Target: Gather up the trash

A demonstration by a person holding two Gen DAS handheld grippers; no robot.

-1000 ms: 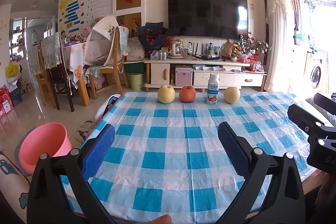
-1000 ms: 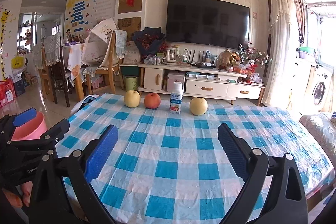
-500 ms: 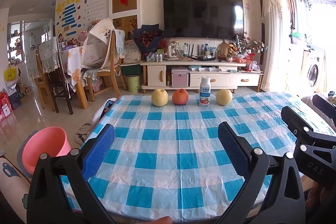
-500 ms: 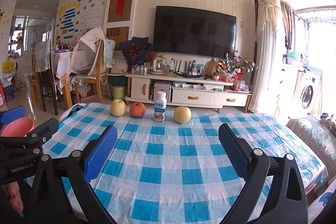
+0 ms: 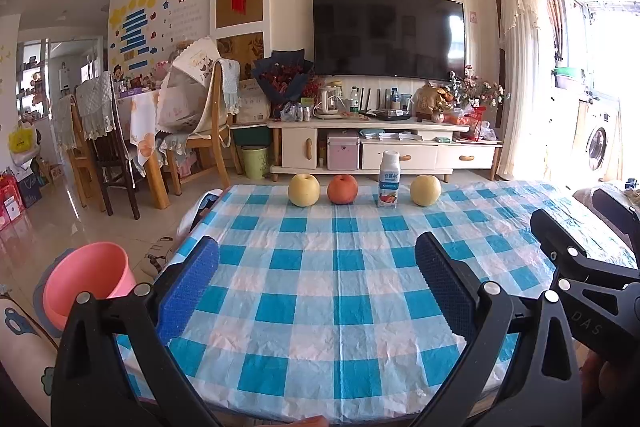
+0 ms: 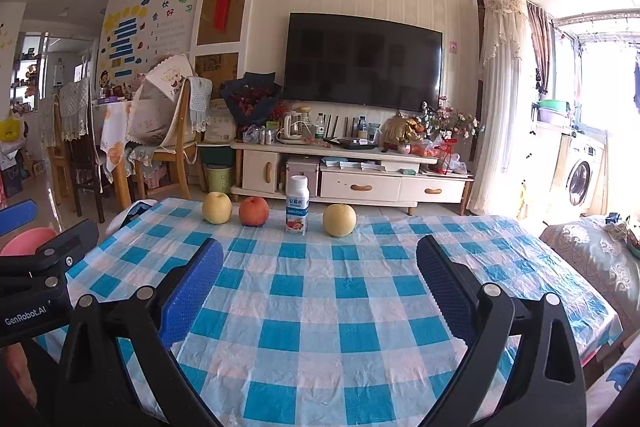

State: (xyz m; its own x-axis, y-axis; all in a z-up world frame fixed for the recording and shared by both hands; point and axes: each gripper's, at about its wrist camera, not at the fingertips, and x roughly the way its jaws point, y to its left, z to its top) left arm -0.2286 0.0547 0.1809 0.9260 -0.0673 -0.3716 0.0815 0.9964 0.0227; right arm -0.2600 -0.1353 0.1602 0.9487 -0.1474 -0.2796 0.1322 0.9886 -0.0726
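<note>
A table (image 5: 344, 291) draped in a blue-and-white checked cloth fills the lower part of both wrist views. Behind it along the wall stand a dark television (image 5: 388, 33) and, beneath it, a long white cabinet (image 5: 384, 151) crowded with small items. To the left of the table, on the floor beside its left edge, sits a pink bin (image 5: 86, 281), its open mouth tilted toward the camera; in the right wrist view only a sliver of it shows behind the other tool.

The left gripper (image 5: 316, 279) hangs over the near edge of the table with its blue-padded fingers (image 5: 190, 287) spread wide and nothing between them. The right gripper (image 6: 320, 281) is likewise splayed open and empty above the near edge, its pads well apart.

Four things stand in a row along the far edge of the table. From left: a pale yellow apple (image 5: 304, 190), a red-orange apple (image 5: 342, 189) just beside it, a small white drink bottle (image 5: 389, 185) standing upright with a fruit picture on its label, and a yellowish pear-like fruit (image 5: 425, 190) to the right of the bottle. The bottle stands between the red apple and the yellow fruit, touching neither, and well apart from both grippers.
</note>
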